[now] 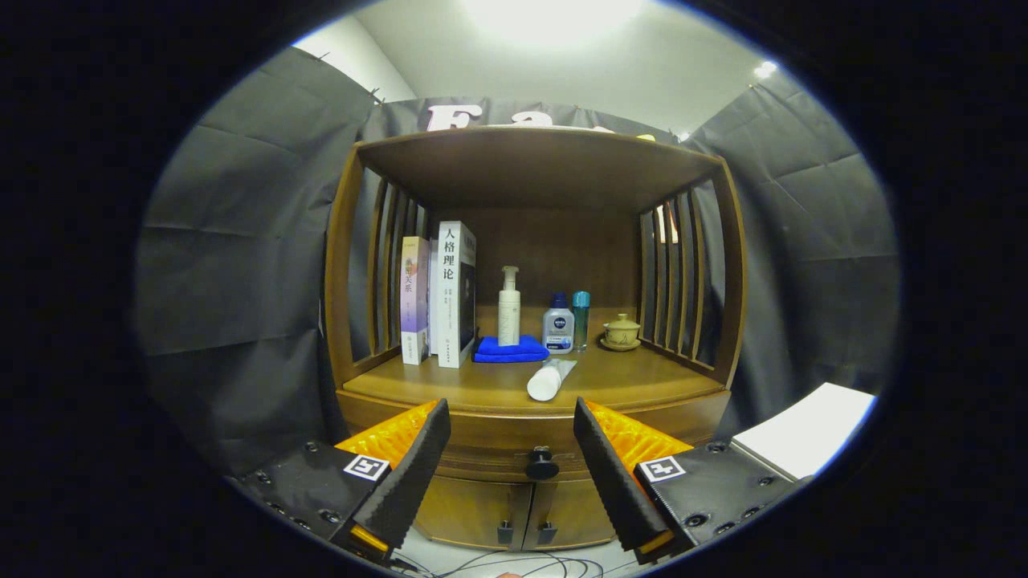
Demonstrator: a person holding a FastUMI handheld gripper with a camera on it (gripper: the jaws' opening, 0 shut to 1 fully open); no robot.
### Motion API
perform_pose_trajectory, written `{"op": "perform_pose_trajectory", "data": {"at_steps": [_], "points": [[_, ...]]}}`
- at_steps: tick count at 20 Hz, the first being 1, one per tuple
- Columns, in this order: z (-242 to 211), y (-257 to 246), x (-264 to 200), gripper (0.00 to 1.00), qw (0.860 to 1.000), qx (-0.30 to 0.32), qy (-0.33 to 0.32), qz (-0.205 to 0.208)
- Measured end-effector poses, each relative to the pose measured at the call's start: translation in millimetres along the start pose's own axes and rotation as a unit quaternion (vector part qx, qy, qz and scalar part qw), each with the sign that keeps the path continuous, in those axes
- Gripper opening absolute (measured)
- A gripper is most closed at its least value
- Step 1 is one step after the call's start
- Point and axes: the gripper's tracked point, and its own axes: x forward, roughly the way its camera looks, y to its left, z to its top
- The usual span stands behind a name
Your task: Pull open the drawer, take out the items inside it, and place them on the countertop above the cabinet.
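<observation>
A brown wooden cabinet stands ahead of me, its countertop (626, 381) under a slatted hutch. A white tube (548, 379) lies on its side near the countertop's front edge. The drawer (490, 449) below the countertop is closed, and its dark round knob (542, 464) sits between my fingers, a little beyond their tips. My gripper (511, 417) is open with nothing held. What the drawer holds is hidden.
On the countertop stand two books (438, 297), a white pump bottle (508, 309) on a folded blue cloth (510, 350), a small bottle (557, 325), a teal bottle (581, 319) and a lidded cup (622, 331). Two lower doors (522, 514) are closed. A white surface (807, 429) lies right. Cables (514, 566) run on the floor.
</observation>
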Motion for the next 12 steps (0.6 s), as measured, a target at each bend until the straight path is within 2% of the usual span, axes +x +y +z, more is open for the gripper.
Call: {"op": "perform_pose_trajectory", "data": {"at_steps": [12], "points": [[4, 5, -19, 0.97, 1.0, -0.014, -0.006, 0.009]]}}
